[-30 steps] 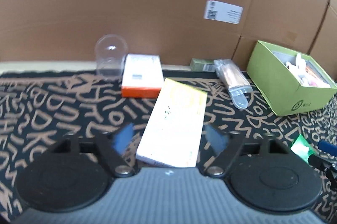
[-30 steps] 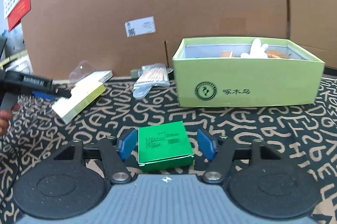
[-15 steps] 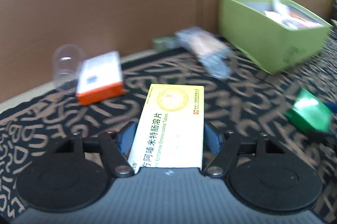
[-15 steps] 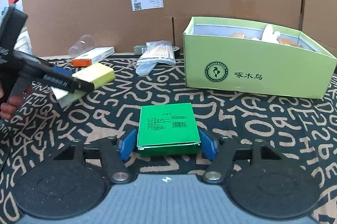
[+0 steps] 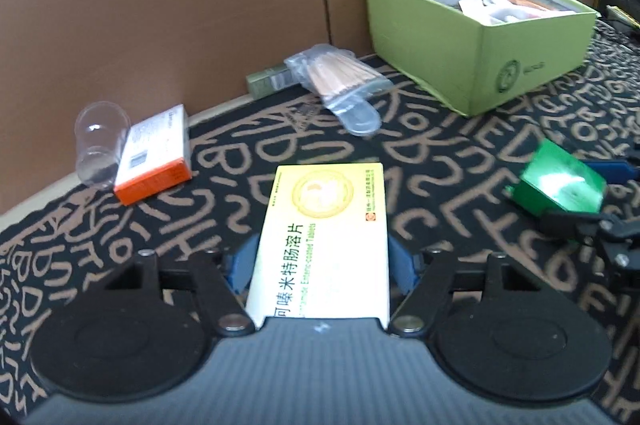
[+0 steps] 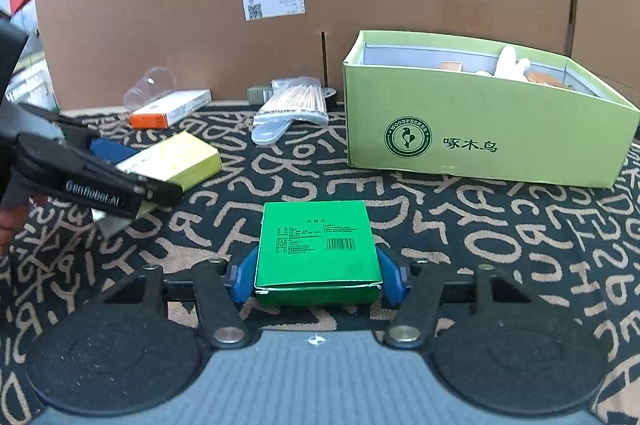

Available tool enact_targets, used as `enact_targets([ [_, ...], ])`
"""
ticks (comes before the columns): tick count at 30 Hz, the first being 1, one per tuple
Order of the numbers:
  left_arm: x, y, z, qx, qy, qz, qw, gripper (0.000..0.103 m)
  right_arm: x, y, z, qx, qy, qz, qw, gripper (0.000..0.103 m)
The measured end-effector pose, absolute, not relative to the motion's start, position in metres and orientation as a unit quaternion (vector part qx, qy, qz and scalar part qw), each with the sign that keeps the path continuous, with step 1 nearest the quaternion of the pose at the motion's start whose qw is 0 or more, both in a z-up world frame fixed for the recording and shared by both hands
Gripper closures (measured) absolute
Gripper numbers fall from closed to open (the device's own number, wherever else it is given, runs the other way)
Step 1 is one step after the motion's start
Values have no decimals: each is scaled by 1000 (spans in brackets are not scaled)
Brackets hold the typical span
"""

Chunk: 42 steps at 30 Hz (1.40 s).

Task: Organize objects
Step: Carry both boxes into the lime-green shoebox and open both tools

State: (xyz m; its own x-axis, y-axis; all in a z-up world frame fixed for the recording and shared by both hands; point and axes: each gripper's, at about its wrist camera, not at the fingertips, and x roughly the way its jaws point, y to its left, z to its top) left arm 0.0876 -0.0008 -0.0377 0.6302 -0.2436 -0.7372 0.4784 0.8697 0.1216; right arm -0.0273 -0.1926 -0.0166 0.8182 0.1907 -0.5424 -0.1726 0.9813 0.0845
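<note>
A yellow-and-white medicine box [image 5: 324, 237] sits between the blue pads of my left gripper [image 5: 320, 265], whose jaws are closing and press on its long sides. The right wrist view shows the same yellow box [image 6: 176, 159] tilted in the left gripper [image 6: 140, 173]. A small green box [image 6: 316, 245] lies between the pads of my right gripper [image 6: 316, 273], its jaws closing against both sides. In the left wrist view that green box [image 5: 556, 185] is tilted in the right gripper [image 5: 580, 193]. An open lime-green carton [image 6: 480, 145] [image 5: 480, 65] holds several items.
An orange-and-white box [image 5: 154, 157], a clear plastic cup [image 5: 100, 141], a bag of cotton swabs [image 5: 340, 81] and a small olive box [image 5: 266, 83] lie by the cardboard wall [image 5: 160, 5]. A black patterned cloth [image 6: 500, 245] covers the table. A hand [image 6: 8, 221] grips the left tool.
My left gripper has closed on the yellow box and swung right, toward the lime carton. The right gripper stayed in place, its pads tightening on the green box.
</note>
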Motion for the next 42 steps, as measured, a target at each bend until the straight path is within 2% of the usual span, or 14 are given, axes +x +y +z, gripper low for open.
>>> enact_targets([
  [3,80,-5,-19,122,377,-233,888,36,-36,-200,-8,22,270,94,958,39],
  [7,75,-27,21,111,333,-268,897,36,-42,-219,14,17,235,77,969,39],
  [18,113,-134,98,68,251,-303,917,36,-10,-284,76,-17,128,-5,992,38],
  [23,148,-174,90,65,241,-276,928,36,34,-310,75,-3,114,-31,993,38],
  [32,203,-199,40,61,289,-244,924,35,95,-316,43,-9,147,-12,989,38],
  [33,205,-199,37,58,286,-245,925,34,102,-316,39,-10,157,-6,988,37],
  [35,208,-196,33,49,277,-249,927,8,109,-316,31,-18,171,4,985,30],
  [36,207,-194,31,46,271,-245,930,5,110,-314,28,-24,174,2,985,24],
  [40,202,-190,28,48,259,-248,932,3,106,-318,24,-32,170,-14,985,16],
  [42,200,-190,29,50,259,-249,932,2,104,-319,25,-24,174,-17,984,16],
])
